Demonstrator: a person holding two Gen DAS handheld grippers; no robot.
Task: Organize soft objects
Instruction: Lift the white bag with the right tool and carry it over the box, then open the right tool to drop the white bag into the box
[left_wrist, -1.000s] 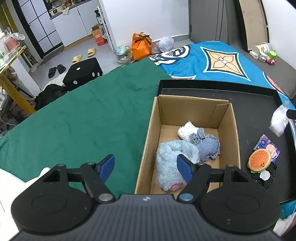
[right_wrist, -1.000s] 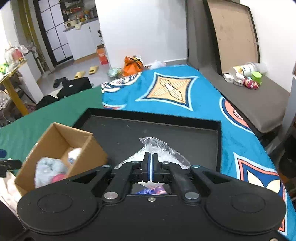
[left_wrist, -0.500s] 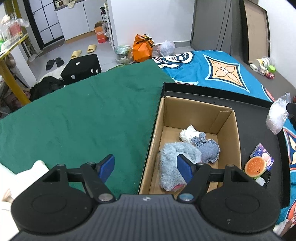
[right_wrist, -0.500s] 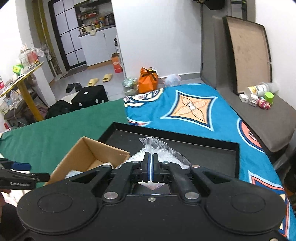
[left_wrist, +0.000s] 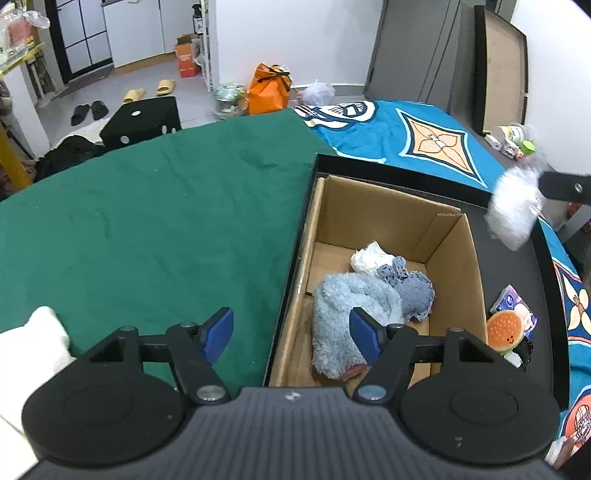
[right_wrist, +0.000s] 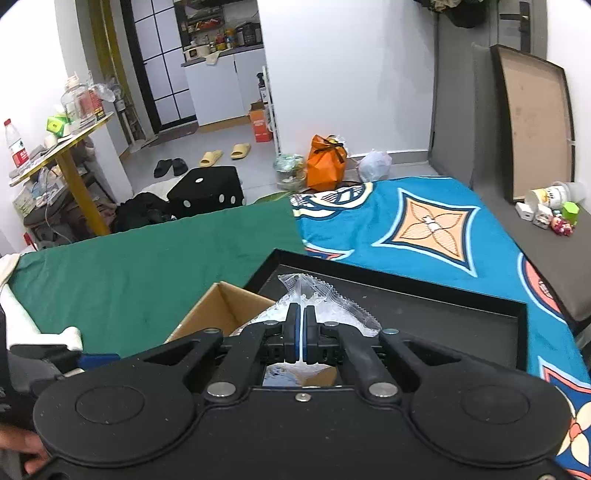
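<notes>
An open cardboard box (left_wrist: 391, 206) stands in a black tray (left_wrist: 517, 280). Inside lie a fluffy light-blue item (left_wrist: 347, 299), a grey-blue cloth (left_wrist: 417, 291) and a white crumpled piece (left_wrist: 369, 256). My left gripper (left_wrist: 291, 328) hovers over the box's near left edge. Its jaws are closing, with nothing held between them. My right gripper (right_wrist: 303, 321) is shut on a clear plastic bag (right_wrist: 332, 299), which it holds in the air over the box's (right_wrist: 221, 306) right side. In the left wrist view the bag (left_wrist: 513, 206) hangs at the right edge.
A burger-shaped toy (left_wrist: 504, 328) and a purple packet (left_wrist: 511, 301) lie in the tray to the right of the box. The tray rests on a green cloth (left_wrist: 166, 221) and a blue patterned cloth (right_wrist: 424, 229). White fabric (left_wrist: 33, 339) lies at the near left.
My right gripper has carried the plastic bag up and leftward, from over the tray to above the box. The left gripper has shifted slightly and its jaws have narrowed a little.
</notes>
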